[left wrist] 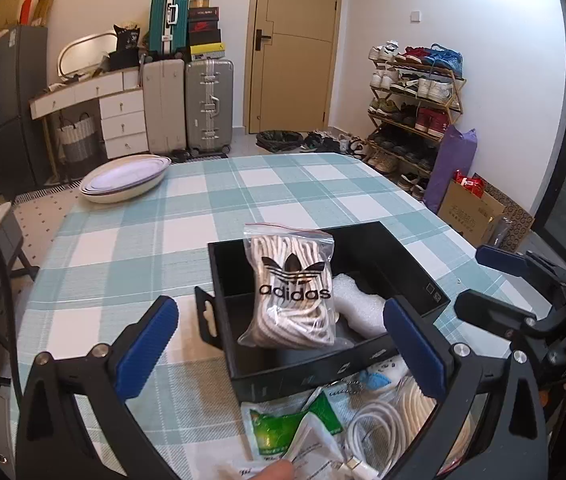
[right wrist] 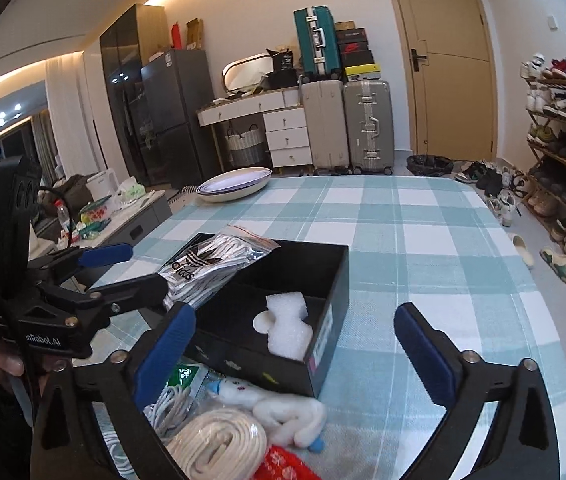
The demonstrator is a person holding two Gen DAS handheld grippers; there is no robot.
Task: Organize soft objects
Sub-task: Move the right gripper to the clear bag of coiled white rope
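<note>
- The left tool (left wrist: 279, 344) stood released, its blue pads spread wide and holding nothing. The Adidas bag of laces (left wrist: 293, 292) leaned tilted over the left wall of the black box (right wrist: 325, 280), half in and half out. Left unpressed, it would likely slide back out onto the tabletop (left wrist: 131, 248).
- The foam block (right wrist: 287, 328) lay at the right end of the box floor. Pushing the bag down hard could wedge it against the foam or shift the light box.
- The white cable (left wrist: 379, 424), green packet (left wrist: 283, 424), rope coil (right wrist: 223, 444) and white plush toy (right wrist: 291, 412) crowded the near edge; a careless reach might snag several together.
- The right tool (right wrist: 295, 340) also hung released and empty above the box's near wall, near enough to knock it.
</note>
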